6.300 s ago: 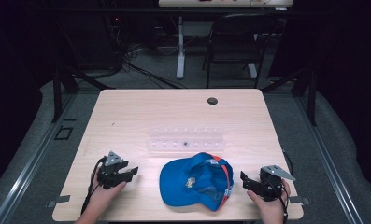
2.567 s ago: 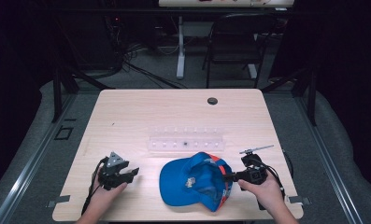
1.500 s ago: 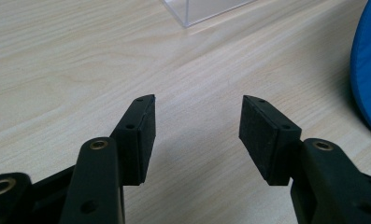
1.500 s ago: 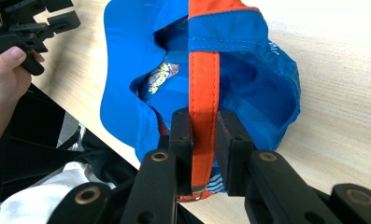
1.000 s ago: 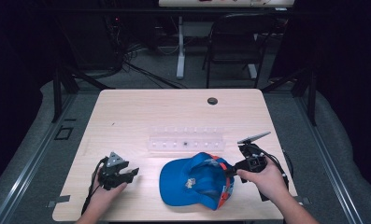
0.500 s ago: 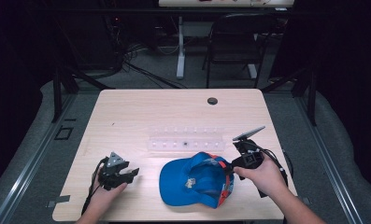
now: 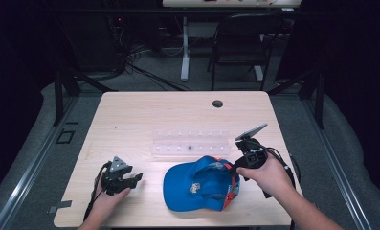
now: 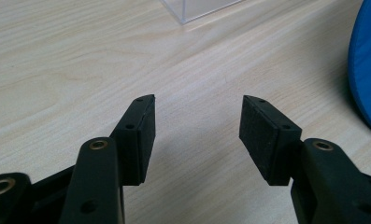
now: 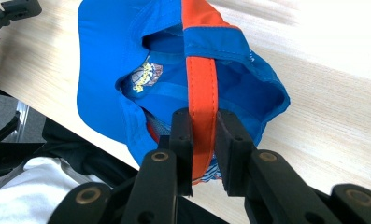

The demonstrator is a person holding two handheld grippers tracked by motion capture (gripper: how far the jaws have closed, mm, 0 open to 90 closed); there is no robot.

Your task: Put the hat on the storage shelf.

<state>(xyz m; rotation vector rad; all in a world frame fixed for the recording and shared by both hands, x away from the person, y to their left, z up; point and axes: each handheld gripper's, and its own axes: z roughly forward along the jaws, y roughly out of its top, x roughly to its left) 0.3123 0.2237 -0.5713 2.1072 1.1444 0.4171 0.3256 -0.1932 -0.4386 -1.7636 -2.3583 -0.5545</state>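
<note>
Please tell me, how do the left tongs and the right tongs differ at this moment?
The left tongs stand open with nothing between their pads, while the right tongs are shut on the orange strap of the blue cap. The left tongs rest low on the table; the right tongs are tilted up at the cap's edge. Both are black and hand-held.
</note>
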